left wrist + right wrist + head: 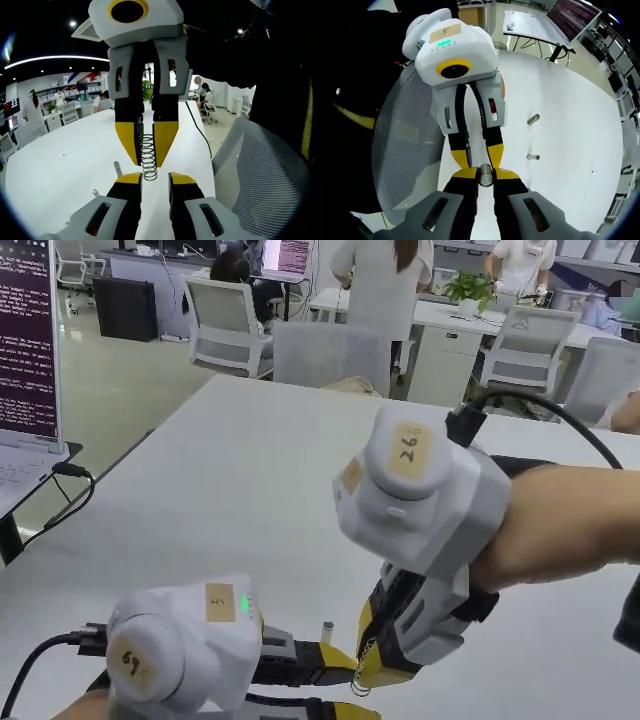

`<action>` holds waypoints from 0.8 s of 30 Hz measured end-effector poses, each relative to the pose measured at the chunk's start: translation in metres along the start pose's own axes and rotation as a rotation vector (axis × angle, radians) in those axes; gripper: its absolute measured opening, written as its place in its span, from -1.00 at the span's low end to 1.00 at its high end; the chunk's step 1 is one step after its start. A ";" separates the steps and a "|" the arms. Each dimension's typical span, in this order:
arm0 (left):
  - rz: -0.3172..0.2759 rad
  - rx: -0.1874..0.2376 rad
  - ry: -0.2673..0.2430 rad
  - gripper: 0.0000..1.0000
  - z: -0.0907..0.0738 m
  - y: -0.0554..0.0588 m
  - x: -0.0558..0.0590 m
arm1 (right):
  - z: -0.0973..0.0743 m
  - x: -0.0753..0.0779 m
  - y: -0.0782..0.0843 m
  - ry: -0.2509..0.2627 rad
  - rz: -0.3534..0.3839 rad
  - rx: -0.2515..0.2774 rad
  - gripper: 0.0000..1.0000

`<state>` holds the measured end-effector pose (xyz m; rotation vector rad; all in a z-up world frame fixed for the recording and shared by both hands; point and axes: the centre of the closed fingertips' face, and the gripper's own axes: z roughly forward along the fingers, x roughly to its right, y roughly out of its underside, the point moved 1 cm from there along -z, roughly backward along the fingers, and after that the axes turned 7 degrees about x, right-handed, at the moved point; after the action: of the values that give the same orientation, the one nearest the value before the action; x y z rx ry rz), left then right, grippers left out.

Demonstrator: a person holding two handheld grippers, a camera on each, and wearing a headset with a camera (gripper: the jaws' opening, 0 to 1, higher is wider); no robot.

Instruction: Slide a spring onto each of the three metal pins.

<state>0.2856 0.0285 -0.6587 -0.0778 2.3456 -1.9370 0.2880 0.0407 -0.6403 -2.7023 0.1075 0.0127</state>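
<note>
Worktop [250,490]: white and broad. I am working at its near edge.
Laptop [25,370]: open, beyond the worktop's left edge, with text on a dark screen.
Right gripper [146,145]: it comes down steeply from above with its yellow-tipped jaws clenched on the spring. In its own view I see the coil end-on, pinched between the tips.
Left gripper [478,156]: low at the near edge, with its green light on, and pointed across toward the right gripper's tips. Its jaws are released – parted a little wider than the coil, one on each side of the spring's lower end. I cannot tell if either tip touches it.
Spring [149,157]: a thin steel coil held in the air above the worktop. It hangs roughly upright, with its upper part between the right jaws and its free end down between the left ones.
Metal pin [533,119]: small and bare, it stands on the worktop near the near edge, just beside the jaws.
Second pin [532,157]: also bare – near the first and apart from the spring.
</note>
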 end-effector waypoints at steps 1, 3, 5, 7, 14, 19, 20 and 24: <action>-0.005 0.000 -0.002 -0.67 0.000 0.000 0.000 | -0.001 0.001 0.000 0.002 0.002 0.003 -0.84; -0.024 -0.002 -0.004 -0.59 -0.002 0.001 0.000 | -0.002 0.002 0.001 0.007 0.005 0.005 -0.84; -0.040 -0.002 -0.006 -0.51 -0.002 0.001 -0.001 | -0.003 0.004 0.002 0.016 0.008 0.006 -0.84; -0.048 -0.002 -0.008 -0.43 -0.003 0.001 -0.001 | -0.005 0.006 0.003 0.020 0.013 0.009 -0.84; -0.068 -0.004 -0.015 -0.14 -0.004 0.001 -0.001 | -0.007 0.009 0.003 0.032 0.016 0.015 -0.84; -0.082 -0.002 -0.031 0.07 -0.004 0.000 -0.004 | -0.008 0.011 0.002 0.040 0.012 0.020 -0.84; -0.085 0.000 -0.032 0.10 -0.004 0.000 -0.004 | -0.008 0.011 0.002 0.040 0.013 0.020 -0.84; -0.094 0.006 -0.048 0.21 -0.005 -0.001 -0.007 | -0.009 0.014 0.002 0.047 0.013 0.023 -0.84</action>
<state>0.2920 0.0338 -0.6563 -0.2361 2.3452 -1.9601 0.3014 0.0341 -0.6329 -2.6796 0.1383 -0.0478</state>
